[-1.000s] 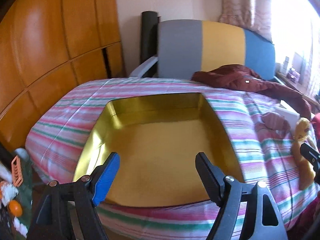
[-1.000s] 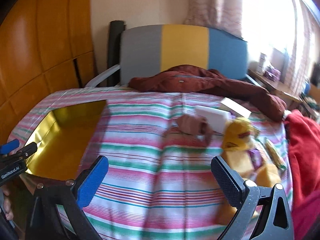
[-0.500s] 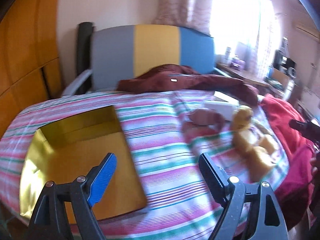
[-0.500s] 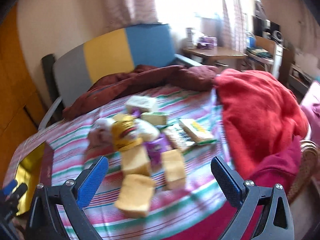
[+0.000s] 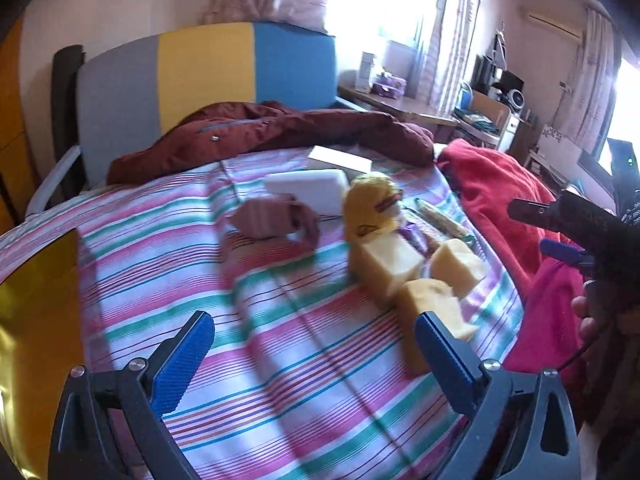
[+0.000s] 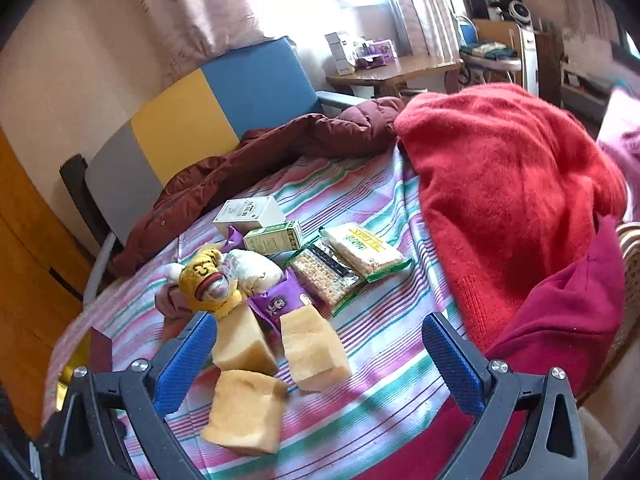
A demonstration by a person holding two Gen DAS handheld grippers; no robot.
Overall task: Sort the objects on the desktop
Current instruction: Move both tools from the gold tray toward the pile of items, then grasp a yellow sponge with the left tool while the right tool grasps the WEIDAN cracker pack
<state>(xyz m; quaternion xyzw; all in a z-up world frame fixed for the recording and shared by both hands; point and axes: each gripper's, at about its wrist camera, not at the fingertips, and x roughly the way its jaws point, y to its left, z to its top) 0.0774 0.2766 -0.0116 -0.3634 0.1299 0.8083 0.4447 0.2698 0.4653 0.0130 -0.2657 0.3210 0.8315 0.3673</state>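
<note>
With my left tool point(image 5: 314, 354) and right tool point(image 6: 320, 354) both gaping and empty, the crowded sponges point(image 6: 314, 346) could snag neighbours if I grab carelessly.

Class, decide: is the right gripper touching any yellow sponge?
Apart. In the right wrist view the right gripper is open, its fingers above the cloth, clear of the nearest yellow sponge.

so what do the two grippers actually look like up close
Both match: the left gripper and right gripper have dark grey plastic frames with triangular cut-outs and silver pivot bolts. Each carries two angled fingers faced with ribbed blue pads. From the left view, the right one's black body shows a blue tab, with a bare hand partly visible behind it.
</note>
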